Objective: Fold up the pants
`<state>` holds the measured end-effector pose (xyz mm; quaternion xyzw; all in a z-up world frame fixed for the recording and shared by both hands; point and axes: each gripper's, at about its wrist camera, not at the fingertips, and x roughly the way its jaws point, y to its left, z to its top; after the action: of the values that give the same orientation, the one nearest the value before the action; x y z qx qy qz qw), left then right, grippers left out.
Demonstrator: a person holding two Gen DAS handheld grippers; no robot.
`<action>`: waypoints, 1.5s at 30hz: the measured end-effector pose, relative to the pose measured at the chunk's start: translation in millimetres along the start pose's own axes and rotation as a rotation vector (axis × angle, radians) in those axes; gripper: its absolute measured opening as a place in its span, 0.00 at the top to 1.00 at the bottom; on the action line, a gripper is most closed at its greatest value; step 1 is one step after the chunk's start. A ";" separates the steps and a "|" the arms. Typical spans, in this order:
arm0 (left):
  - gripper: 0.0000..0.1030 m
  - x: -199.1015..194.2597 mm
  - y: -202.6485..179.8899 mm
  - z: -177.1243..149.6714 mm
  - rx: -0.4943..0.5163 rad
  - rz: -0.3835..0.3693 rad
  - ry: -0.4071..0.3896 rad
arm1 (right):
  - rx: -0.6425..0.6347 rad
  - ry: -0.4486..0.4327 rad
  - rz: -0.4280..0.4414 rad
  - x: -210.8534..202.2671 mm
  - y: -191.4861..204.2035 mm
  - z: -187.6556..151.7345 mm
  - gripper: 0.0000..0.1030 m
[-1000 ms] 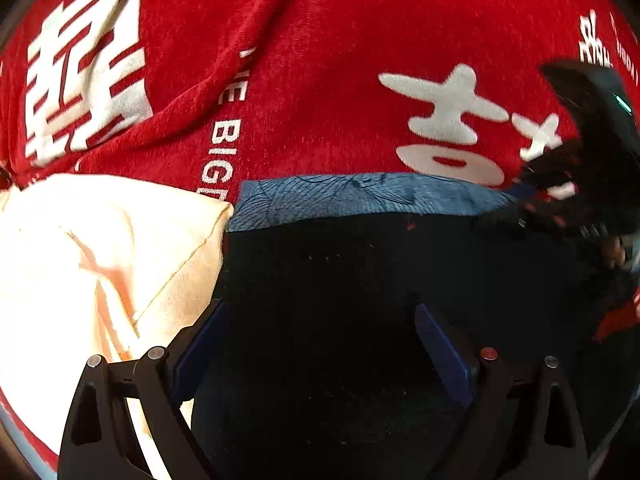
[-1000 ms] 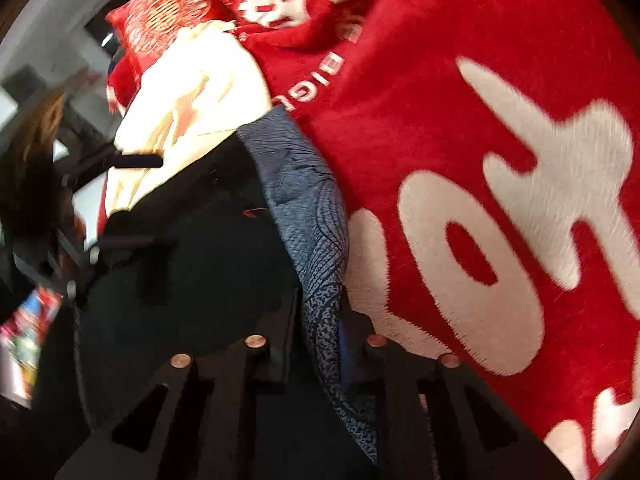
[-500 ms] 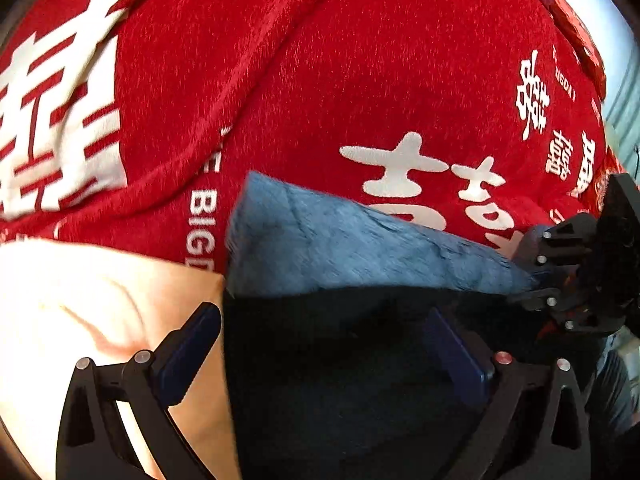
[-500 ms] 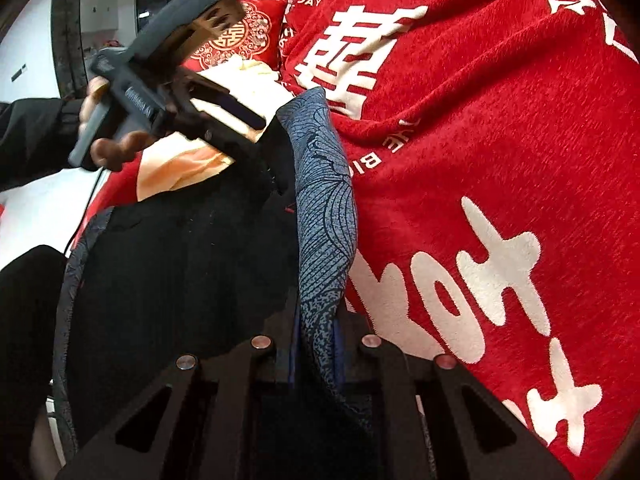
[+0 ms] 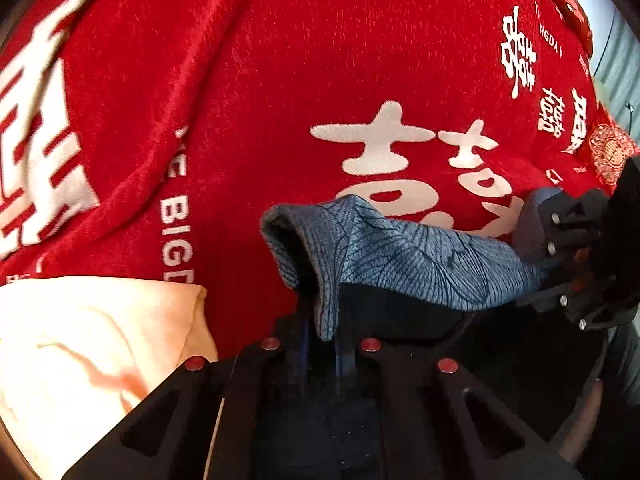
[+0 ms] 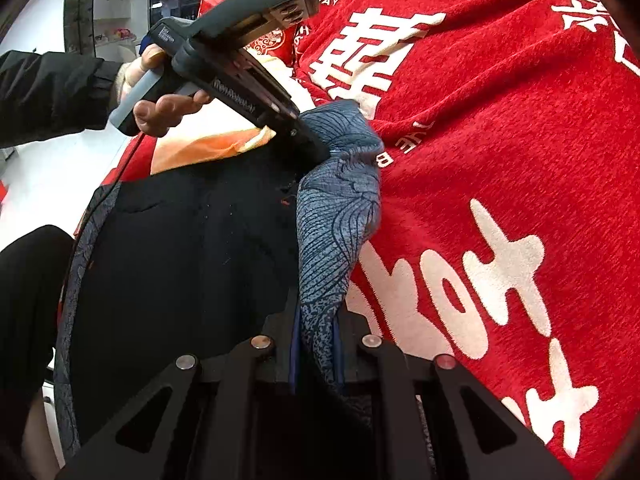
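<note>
Pants [image 5: 400, 256] fill the lower half of the left wrist view: a black garment with a blue-grey, line-patterned band along one edge, lying on a red blanket [image 5: 320, 60] printed with white wedding characters. The left gripper [image 5: 322, 344] is closed on that patterned band near 6 o'clock, the cloth bunched and standing up between its fingers. From there the band runs toward 3 o'clock, where the right gripper [image 5: 536, 268] has hold of its other end, so the edge is carried between the two, slack in the middle, which suits lifting it evenly for a fold. A cream and orange cloth [image 5: 92, 344] lies at 8 o'clock, just beside the pants.

From the right wrist view, the right gripper [image 6: 316, 344] is clamped on the same band [image 6: 340, 224] at 6 o'clock, the fabric pinched upright between its pads. The band rises toward 12 o'clock to the left gripper [image 6: 320, 148], held by the person's left hand [image 6: 160, 96] at 10 o'clock. The black body of the pants hangs and spreads toward 8 o'clock, with a second patterned edge along its far left side. The red blanket covers everything from 12 to 5 o'clock. My judgement: the fold is at its start, with one edge raised at both ends, ready to be carried across the garment.
</note>
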<state>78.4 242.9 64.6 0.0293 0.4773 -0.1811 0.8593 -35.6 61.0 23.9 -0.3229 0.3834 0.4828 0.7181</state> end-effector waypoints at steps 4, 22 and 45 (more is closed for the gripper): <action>0.91 -9.9 6.1 -4.5 -0.034 0.034 -0.019 | 0.079 0.018 0.069 1.6 -23.4 -1.7 0.34; 0.91 -92.7 -1.6 -54.4 -0.145 -0.009 -0.181 | 0.065 0.088 0.028 -32.7 -0.2 13.6 0.88; 0.86 -118.6 10.5 -282.0 -0.575 0.044 -0.028 | -0.441 0.149 -0.506 2.3 258.0 -57.5 0.87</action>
<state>-203.2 349.2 8.9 -0.2077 0.4966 -0.0202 0.8425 -291.6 98.1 -30.7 -0.5897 0.2290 0.3357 0.6979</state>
